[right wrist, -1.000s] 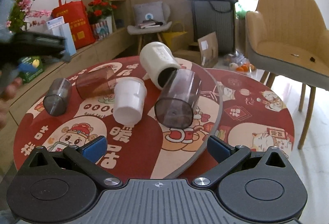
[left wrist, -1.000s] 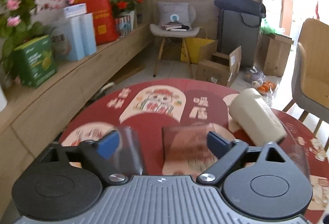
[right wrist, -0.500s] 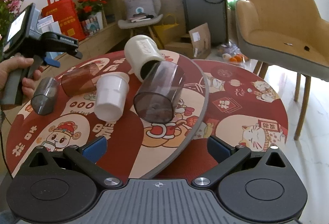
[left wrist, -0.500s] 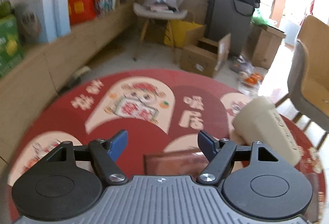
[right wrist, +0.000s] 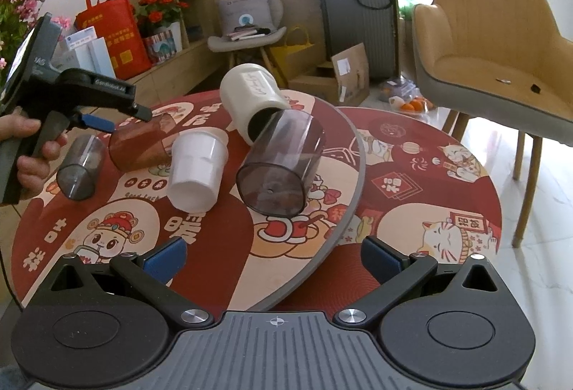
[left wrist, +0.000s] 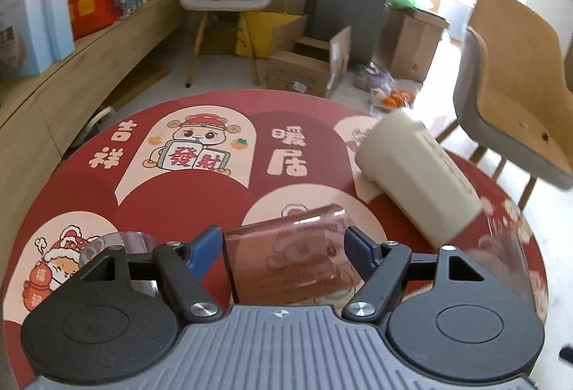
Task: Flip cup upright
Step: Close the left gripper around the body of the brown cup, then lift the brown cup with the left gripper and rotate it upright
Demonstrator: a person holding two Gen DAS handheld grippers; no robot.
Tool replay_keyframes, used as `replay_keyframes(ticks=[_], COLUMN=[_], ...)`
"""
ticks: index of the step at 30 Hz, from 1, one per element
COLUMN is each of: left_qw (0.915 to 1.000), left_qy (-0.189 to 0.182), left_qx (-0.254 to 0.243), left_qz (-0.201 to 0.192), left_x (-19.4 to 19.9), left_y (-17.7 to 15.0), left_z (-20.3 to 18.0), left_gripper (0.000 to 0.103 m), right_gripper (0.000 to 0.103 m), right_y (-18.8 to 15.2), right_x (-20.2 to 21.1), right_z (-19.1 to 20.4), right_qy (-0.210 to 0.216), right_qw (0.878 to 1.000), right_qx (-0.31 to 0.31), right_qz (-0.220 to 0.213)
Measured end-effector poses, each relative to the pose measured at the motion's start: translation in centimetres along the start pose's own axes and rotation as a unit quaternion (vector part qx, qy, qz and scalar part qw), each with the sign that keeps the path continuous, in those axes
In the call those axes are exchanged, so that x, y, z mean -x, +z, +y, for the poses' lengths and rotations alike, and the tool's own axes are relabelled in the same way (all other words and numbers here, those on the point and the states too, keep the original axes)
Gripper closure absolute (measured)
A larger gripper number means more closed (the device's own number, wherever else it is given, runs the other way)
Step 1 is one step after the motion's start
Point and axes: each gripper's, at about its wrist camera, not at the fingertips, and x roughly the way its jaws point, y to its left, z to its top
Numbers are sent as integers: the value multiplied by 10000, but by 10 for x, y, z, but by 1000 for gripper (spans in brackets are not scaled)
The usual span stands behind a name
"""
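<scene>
On round red printed counter (right wrist: pixel 412 182): five plastic cups, all lying on their sides.
Left gripper (left wrist: pixel 277 248) fingers straddle translucent brown plastic cup (left wrist: pixel 286 264), contact uncertain; right gripper (right wrist: pixel 274 255) fingers wide, holding nothing, near dark smoky cup (right wrist: pixel 279 168).

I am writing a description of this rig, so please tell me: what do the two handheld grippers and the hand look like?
Each gripper, left gripper and right gripper, has black linkage arms with silver pivot screws, two round black discs, a ribbed grey body with a small crosshair mark, and blue pads on its jaws. From outside, the left one is a black pistol-grip tool with white lettering, held by a bare hand.
</scene>
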Motion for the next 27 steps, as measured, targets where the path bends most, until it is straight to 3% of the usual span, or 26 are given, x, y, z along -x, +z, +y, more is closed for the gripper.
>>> replay_keyframes(ticks=[12, 17, 20, 24, 27], left_qw=[9973, 9916, 9856, 9738, 9794], left_qy=[-57, -263, 14, 462, 90], left_qx=[-727, -1190, -1684, -2193, -1995], left_qz=[108, 435, 166, -388, -310], left_x=[23, 34, 45, 47, 33], left_y=[-26, -43, -43, -31, -23], left_z=[-17, -29, -35, -39, -33], left_gripper=[25, 25, 24, 12, 12], right_gripper=[0, 0, 0, 0, 0], right_y=[0, 0, 0, 0, 0], right_x=[0, 2, 2, 3, 2], right_z=[1, 1, -1, 0, 0], right_qy=[6, 40, 59, 74, 55], right_qw=[10000, 10000, 9999, 9999, 10000], right_qx=[0, -12, -84, -73, -56], right_qz=[-16, -29, 0, -22, -5])
